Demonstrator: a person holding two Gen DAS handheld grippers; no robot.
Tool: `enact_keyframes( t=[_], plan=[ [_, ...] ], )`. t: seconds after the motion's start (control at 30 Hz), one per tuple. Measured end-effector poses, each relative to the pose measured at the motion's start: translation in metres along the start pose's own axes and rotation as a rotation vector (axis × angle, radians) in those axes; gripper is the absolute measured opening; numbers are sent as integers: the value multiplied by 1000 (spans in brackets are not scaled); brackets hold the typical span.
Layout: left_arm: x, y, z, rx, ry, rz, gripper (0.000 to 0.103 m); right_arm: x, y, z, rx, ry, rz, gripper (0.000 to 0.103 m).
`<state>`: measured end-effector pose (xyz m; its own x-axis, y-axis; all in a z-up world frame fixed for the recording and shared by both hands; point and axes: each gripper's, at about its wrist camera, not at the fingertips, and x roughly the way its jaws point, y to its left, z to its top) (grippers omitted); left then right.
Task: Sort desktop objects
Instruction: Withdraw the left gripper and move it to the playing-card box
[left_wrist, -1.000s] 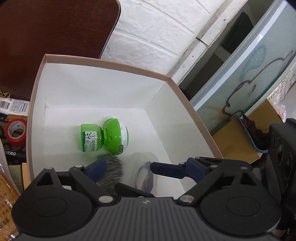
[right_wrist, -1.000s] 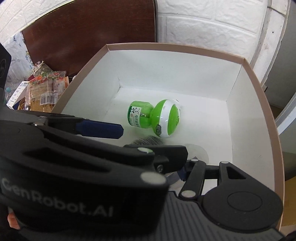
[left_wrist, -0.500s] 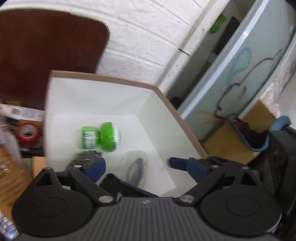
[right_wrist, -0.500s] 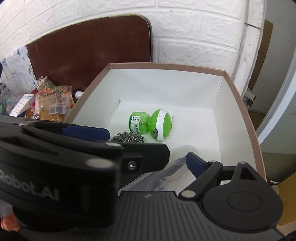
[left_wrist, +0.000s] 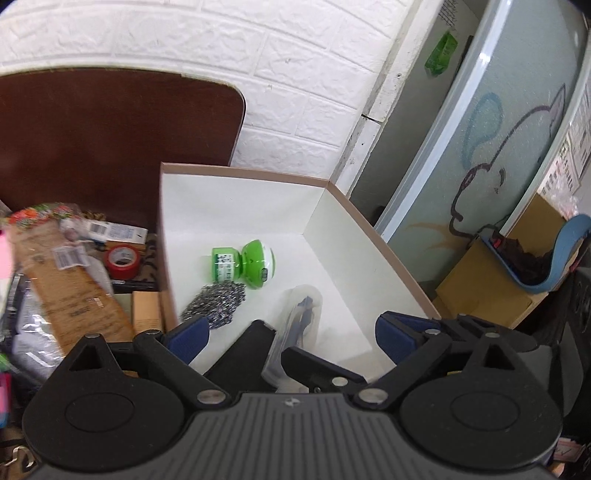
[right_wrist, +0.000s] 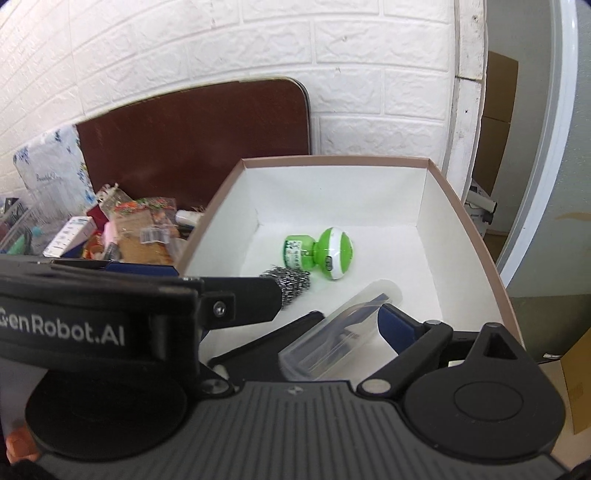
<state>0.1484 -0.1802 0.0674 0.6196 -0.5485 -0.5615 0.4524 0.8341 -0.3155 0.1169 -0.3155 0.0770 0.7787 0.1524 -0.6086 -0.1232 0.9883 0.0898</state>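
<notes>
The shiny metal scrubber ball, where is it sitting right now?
The steel scrubber lies on the floor of the white box, near its left wall in the left wrist view, just in front of the green device.

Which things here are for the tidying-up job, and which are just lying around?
For the job:
white cardboard box
green plastic bottle gadget
steel wire scrubber
clear plastic case
red tape roll
brown snack packet

Just lying around:
dark brown board
blue chair

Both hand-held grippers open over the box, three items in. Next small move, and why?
Probably swing the left hand-held gripper toward the red tape roll in the clutter beside the box: its jaws stand open with nothing between them, and the clear case already lies inside.
</notes>
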Motion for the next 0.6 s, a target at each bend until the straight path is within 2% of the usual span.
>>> enact_keyframes(
  t=[0.13,0.43,0.6],
  plan=[
    [-22,0,-13,28,-41,33,99,-14,19,-10,-16,-40,-4,95],
    [-69,14,-58,5,-139,74,99,-41,61,-43,-5,-119,41,95],
    [-91,32,-88,-32,-159,87,99,-47,94,-68,-72,-142,57,95]
  ],
)
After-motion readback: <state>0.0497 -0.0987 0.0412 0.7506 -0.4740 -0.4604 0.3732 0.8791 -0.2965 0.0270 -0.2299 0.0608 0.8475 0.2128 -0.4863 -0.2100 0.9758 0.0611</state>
